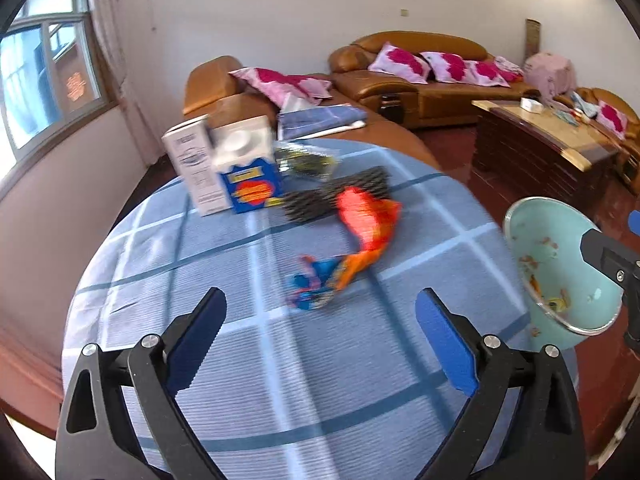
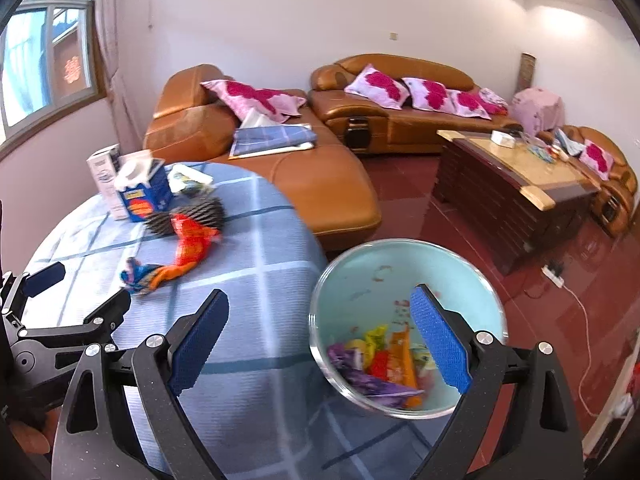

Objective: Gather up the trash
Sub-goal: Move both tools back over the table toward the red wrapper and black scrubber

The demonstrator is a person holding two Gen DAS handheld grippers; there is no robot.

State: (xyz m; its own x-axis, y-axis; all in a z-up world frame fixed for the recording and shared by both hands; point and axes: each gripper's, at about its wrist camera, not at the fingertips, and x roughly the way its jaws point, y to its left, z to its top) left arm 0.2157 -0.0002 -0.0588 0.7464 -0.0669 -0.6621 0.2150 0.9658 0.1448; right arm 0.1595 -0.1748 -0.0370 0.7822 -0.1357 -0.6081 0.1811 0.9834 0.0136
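A: How far along is the trash collecting?

B: Partway, I'd judge. The bin (image 2: 404, 320), pale green, sits just off the edge of the worktop (image 2: 248, 280), and several coloured wrappers (image 2: 380, 360) already lie in its bottom.

A: What's left out?

B: At least 1 orange-and-blue wrapper (image 1: 348, 248) lies crumpled on the blue checked cloth, well apart from the bin, toward the worktop's middle. Beyond it, farther from the bin, there's a dark spiky brush-like thing (image 1: 340, 196), a clear packet (image 1: 308, 160), and 2 cartons (image 1: 224, 168). Whether those count as trash, I can't tell.

A: And the tongs?

B: The left tongs (image 1: 320, 340) are spread wide and empty, hovering above the cloth with the orange wrapper just ahead between the fingers' line. The right tongs (image 2: 320, 340) are also spread, holding nothing; 1 finger overlaps the bin's mouth in the right wrist view, but I can't tell whether it touches the rim.

A: Next?

B: Probably the left tongs take that wrapper.
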